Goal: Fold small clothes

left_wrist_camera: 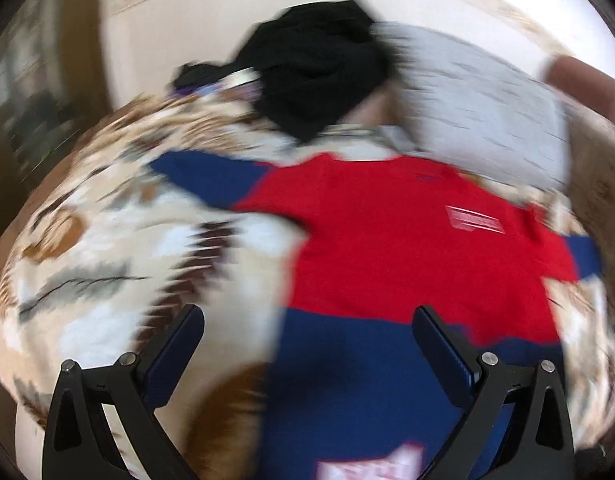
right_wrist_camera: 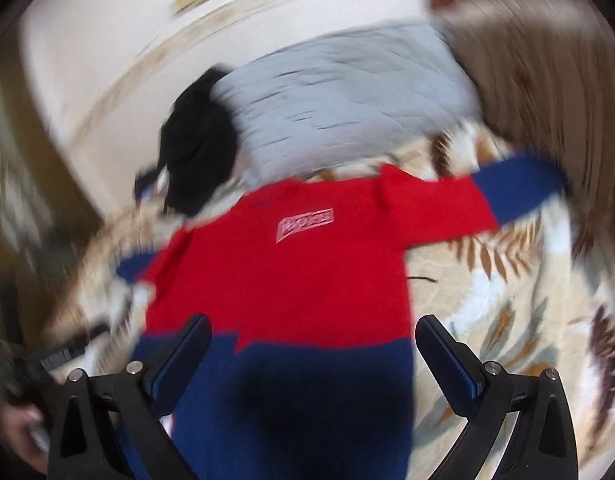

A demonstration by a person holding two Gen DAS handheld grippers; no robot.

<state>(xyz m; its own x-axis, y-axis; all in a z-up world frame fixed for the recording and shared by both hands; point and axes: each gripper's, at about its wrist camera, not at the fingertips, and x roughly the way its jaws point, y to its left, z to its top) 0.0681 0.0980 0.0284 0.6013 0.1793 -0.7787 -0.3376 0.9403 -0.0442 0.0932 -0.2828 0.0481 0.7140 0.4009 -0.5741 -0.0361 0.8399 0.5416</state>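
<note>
Both tongs, left (left_wrist_camera: 307, 344) and right (right_wrist_camera: 313, 350), hang spread apart and empty above the red and navy long-sleeved shirt (right_wrist_camera: 291, 272), which lies flat on a leaf-patterned bedspread (right_wrist_camera: 507, 300). Beyond its collar sit a crumpled black garment (left_wrist_camera: 315, 68) and a grey quilted pillow (right_wrist_camera: 347, 96).

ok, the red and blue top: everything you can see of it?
The red and blue top lies spread flat on the leaf-patterned bedspread, sleeves out to both sides. Soft knit look: red chest and upper sleeves, blue hem band and sleeve ends, a pale rectangular logo on the chest. Neither gripper touches it. Motion blur hides finer detail.
</note>
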